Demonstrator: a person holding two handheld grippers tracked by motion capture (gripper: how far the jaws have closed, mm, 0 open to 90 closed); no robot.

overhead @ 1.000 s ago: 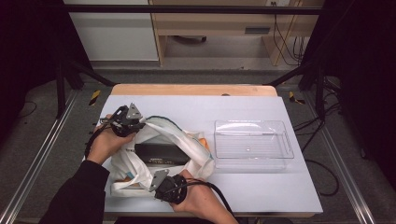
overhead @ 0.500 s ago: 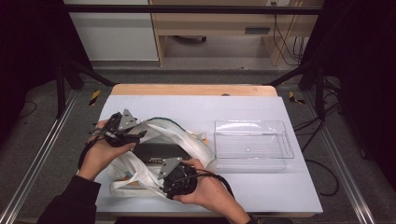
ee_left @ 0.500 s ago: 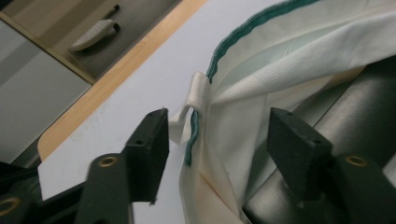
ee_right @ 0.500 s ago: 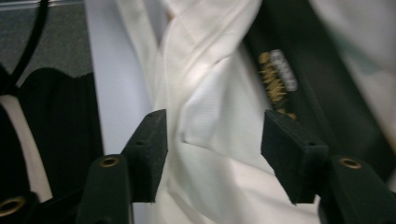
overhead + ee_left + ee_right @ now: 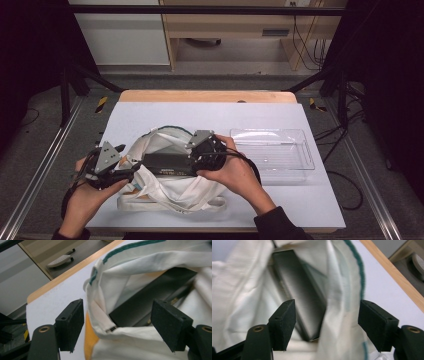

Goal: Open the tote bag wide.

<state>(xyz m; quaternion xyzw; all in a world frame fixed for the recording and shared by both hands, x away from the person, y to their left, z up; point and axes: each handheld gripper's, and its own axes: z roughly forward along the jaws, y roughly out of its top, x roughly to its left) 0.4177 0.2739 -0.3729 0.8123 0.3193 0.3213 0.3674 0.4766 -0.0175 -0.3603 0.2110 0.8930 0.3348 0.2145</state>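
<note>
A white cloth bag (image 5: 167, 195) with green trim lies on the table, its mouth open around a flat black box (image 5: 167, 163). My left gripper (image 5: 129, 169) is at the bag's left end, pointing right. Its jaws have just been opening and stand open, with the bag's rim (image 5: 102, 315) and a corner of the black box (image 5: 150, 297) between them, untouched. My right gripper (image 5: 194, 157) hovers over the bag's right end. Its jaws have also just been opening. They straddle the bag's cloth (image 5: 337, 322) and the black box (image 5: 302, 302) without pressing.
A clear plastic tray (image 5: 272, 150) sits just right of the bag, close behind my right hand. The white table top (image 5: 175, 112) ends in a wooden far edge (image 5: 207, 96). Metal rails run along both sides of the table.
My left gripper has moved from the bag's far left corner toward the near left. My right gripper has risen from the near edge to the bag's right end. The bag's mouth has shifted.
</note>
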